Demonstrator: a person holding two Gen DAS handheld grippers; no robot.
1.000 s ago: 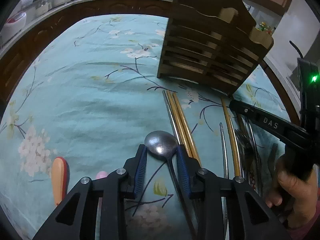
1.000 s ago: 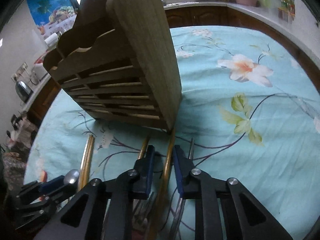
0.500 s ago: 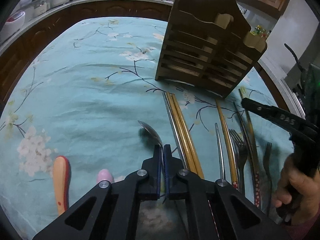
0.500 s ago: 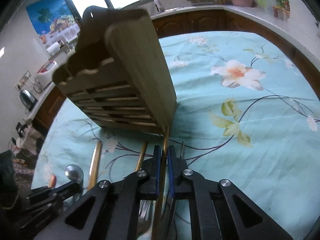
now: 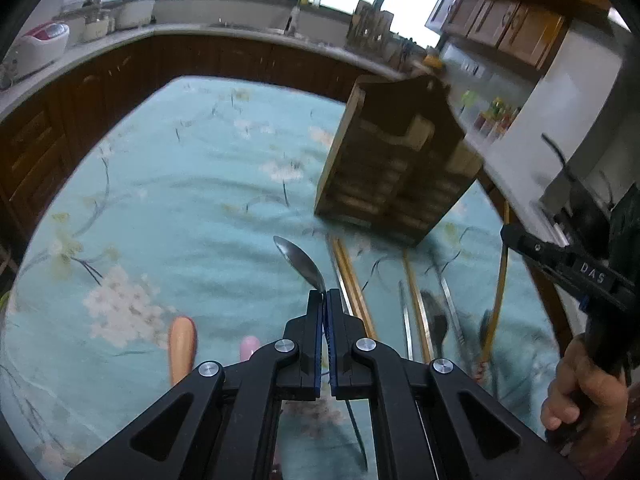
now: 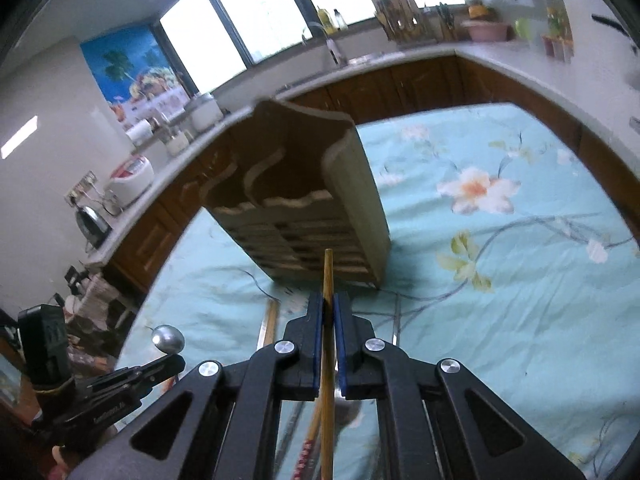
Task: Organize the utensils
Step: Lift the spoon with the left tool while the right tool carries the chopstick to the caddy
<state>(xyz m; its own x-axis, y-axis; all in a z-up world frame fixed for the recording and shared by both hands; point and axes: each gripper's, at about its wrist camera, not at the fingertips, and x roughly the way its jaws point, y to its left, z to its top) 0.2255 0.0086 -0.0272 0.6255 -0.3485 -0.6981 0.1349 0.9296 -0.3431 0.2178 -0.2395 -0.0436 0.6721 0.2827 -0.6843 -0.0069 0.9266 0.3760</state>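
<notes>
Floral-clothed desk [image 5: 180,208] with wooden rack [image 5: 394,168] upright, loose cutlery [image 5: 436,320] lying before it; left gripper [image 5: 324,300] jaws clamped on spoon [image 5: 302,266], right gripper [image 6: 328,304] jaws clamped on chopstick [image 6: 328,276], both lifted.

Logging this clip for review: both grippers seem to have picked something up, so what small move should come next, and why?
Probably carry both pieces forward to the wooden utensil holder. The left gripper is shut on the metal spoon, its bowl raised off the floral tablecloth; the right gripper is shut on a wooden chopstick pointing at the holder's slatted front. Neither piece is over its open top.
</notes>
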